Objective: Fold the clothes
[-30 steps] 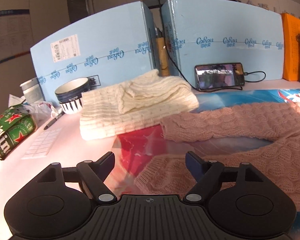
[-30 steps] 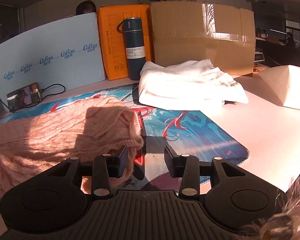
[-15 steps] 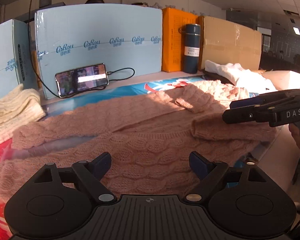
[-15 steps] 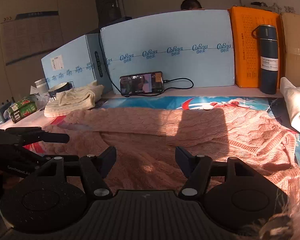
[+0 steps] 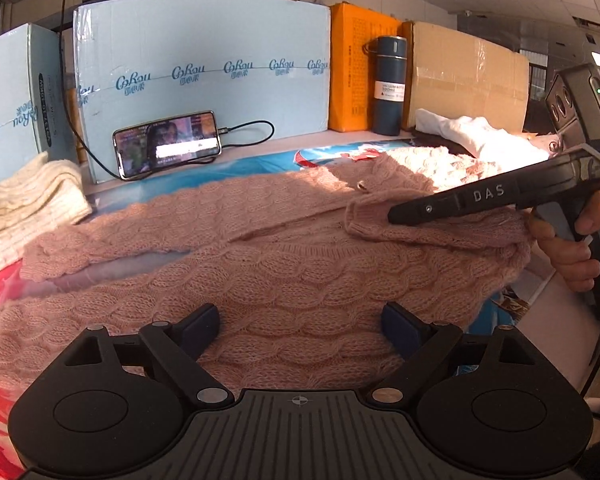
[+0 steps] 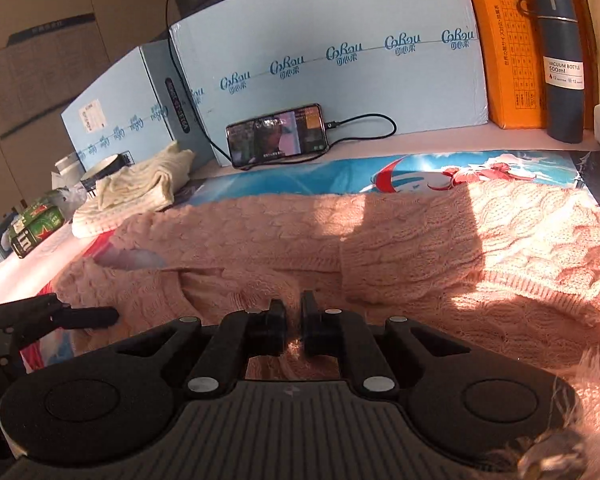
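Note:
A pink cable-knit sweater [image 5: 300, 276] lies spread over the printed mat [image 5: 256, 164], one sleeve folded across its body; it fills the right wrist view [image 6: 420, 248] too. My left gripper [image 5: 300, 326] is open and empty, hovering over the sweater's near hem. My right gripper [image 6: 293, 330] is shut on a fold of the pink sweater at its near edge. In the left wrist view the right gripper [image 5: 392, 214] reaches in from the right, low over the folded sleeve. The left gripper's finger [image 6: 80, 316] shows at the lower left of the right wrist view.
A folded cream knit [image 5: 28, 196] lies at the left, a white garment [image 5: 472, 132] at the back right. A phone [image 5: 168, 144] on a cable leans against blue foam boards [image 5: 204, 60]. A dark flask [image 5: 388, 84], orange box and cardboard box stand behind. Green cans [image 6: 36, 224] sit far left.
Both grippers swung to face the sweater's middle. The right gripper went from open to shut on the sweater's near edge. The left gripper stayed open.

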`<state>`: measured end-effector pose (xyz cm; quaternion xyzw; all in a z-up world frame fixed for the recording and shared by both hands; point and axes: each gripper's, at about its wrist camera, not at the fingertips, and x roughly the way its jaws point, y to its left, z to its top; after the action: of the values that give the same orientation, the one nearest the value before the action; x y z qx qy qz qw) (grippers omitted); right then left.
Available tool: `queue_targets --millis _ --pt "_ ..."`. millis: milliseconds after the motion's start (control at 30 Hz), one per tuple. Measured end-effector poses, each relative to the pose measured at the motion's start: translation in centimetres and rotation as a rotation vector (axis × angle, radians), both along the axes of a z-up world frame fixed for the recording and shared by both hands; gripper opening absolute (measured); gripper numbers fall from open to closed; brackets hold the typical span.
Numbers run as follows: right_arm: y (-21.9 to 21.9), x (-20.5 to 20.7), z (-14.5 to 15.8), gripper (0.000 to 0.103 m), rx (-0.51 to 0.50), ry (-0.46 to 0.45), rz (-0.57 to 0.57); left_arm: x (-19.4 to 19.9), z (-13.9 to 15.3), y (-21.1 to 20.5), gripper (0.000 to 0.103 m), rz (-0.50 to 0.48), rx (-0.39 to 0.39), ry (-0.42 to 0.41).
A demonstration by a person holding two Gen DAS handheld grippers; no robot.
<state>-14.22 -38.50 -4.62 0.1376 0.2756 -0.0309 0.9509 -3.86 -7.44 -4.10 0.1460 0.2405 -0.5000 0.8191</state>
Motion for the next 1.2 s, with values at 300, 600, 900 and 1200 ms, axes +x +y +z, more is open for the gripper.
queue_targets --millis 300,600,900,1200 --pt "0.5 -5.9 2.8 0.080 -0.235 -0.218 -0.074 0.2 -0.1 0.2 0.093 -0.013 -0.015 0.012" --pt "1.0 -13.7 0.9 0.089 -0.624 -0.107 0.003 -0.8 1.2 1.7 0.095 -0.080 -0.121 -0.046" --pt "1.3 -12.3 -1.2 0.089 -0.761 0.043 0.057 -6.0 1.0 -2.7 0.098 -0.278 0.062 -0.259" --pt "3.4 -10.1 -1.8 0.090 -0.882 -0.024 0.127 -5.3 0.4 -4.4 0.101 -0.185 0.184 -0.454"
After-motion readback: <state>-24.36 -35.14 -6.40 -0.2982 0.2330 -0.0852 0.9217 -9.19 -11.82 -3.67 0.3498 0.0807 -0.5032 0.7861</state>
